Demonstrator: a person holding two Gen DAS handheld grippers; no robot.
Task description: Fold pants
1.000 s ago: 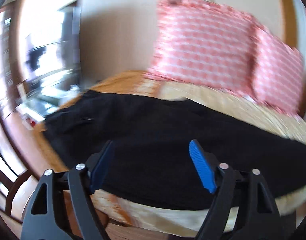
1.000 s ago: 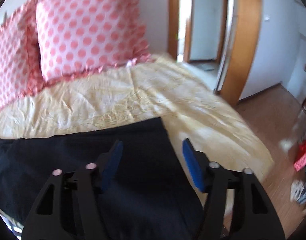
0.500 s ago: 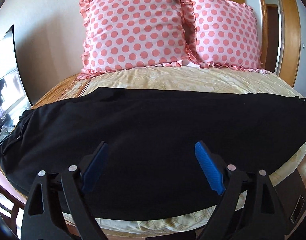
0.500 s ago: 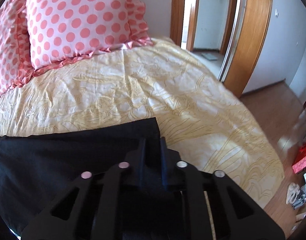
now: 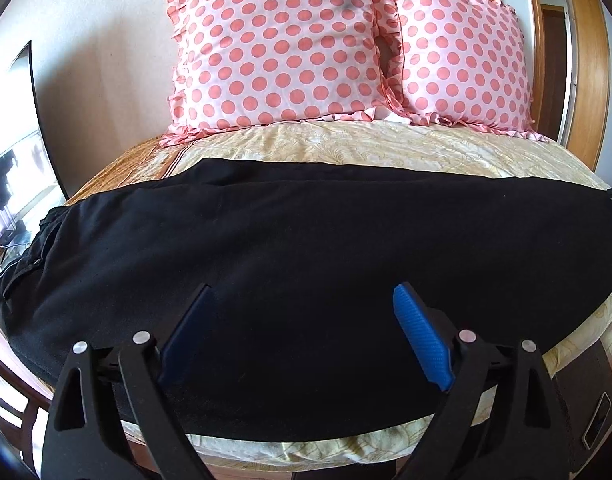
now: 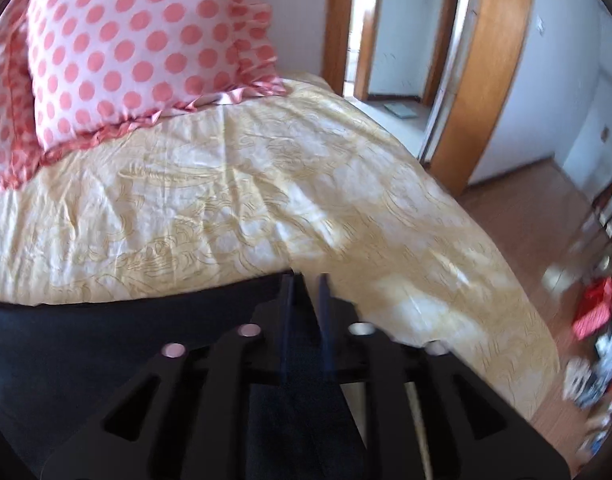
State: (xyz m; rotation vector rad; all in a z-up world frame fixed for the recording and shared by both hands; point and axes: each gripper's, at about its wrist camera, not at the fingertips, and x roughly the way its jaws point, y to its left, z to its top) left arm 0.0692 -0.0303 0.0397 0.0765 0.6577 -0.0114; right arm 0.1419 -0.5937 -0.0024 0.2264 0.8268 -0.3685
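Black pants [image 5: 306, 240] lie lengthwise across the bed, with the waistband [image 5: 38, 248] at the left and the leg ends at the right. My left gripper [image 5: 301, 287] hovers over the middle of the pants near their front edge. Its jaws stand wide and are still opening, with nothing between them. In the right wrist view the pants [image 6: 106, 340] end at a corner, and my right gripper [image 6: 306, 278] sits on it. Its blue pads stand a narrow gap apart with dark cloth pinched between them, and its jaws are opening.
Two pink polka-dot pillows [image 5: 282, 48] lean on the wall at the head of the yellow bedspread [image 6: 226, 184]. A wooden door frame [image 6: 486, 80] and wood floor with scattered items [image 6: 594, 312] lie to the right. A dark screen [image 5: 30, 120] stands at the left.
The left view swung from the waistband end to the middle of the pants, and its jaws widened. The right gripper went from open to closed on the leg-end corner and stays narrow.
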